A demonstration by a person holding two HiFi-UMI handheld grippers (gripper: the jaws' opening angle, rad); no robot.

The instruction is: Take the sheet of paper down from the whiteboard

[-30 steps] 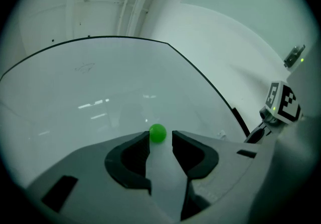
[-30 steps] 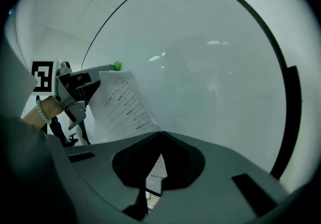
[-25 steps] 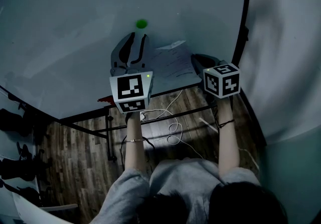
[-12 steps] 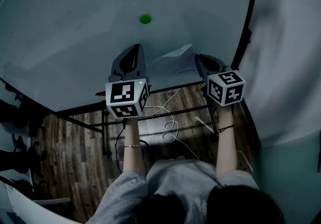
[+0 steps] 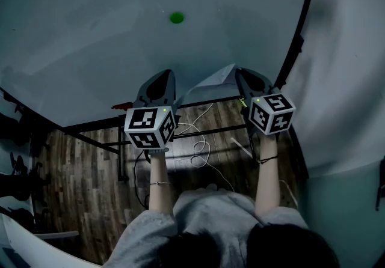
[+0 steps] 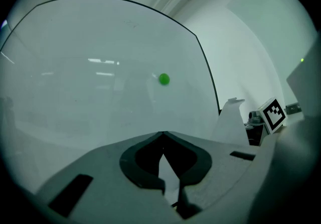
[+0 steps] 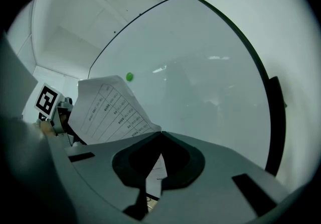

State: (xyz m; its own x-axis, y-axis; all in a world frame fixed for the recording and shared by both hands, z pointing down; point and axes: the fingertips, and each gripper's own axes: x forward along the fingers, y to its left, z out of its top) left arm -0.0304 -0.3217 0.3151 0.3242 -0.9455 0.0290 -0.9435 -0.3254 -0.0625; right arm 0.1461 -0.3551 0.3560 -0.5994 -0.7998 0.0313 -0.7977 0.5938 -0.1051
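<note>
The sheet of paper (image 5: 215,78) is off the whiteboard (image 5: 90,38), hanging bent between the two grippers. In the right gripper view its printed table (image 7: 110,110) fans up and left from the jaws. My right gripper (image 5: 243,74) is shut on the sheet's lower edge, its tips (image 7: 161,132) meeting over the paper. My left gripper (image 5: 163,76) is shut with nothing seen between its tips (image 6: 161,133); the sheet (image 6: 229,120) stands apart to its right. A green magnet (image 5: 176,18) stays on the board above both grippers.
The board's black frame (image 5: 301,26) runs down the right side, with a pale wall (image 5: 349,80) beyond. Below are the stand's dark bars (image 5: 120,140), white cables (image 5: 201,152) and a wooden floor (image 5: 84,188). A small red object (image 5: 122,106) lies by the board's lower edge.
The left gripper's jaws went from wide open to shut and it dropped away from the green magnet. The sheet slid lower with the right gripper, its top corner now free.
</note>
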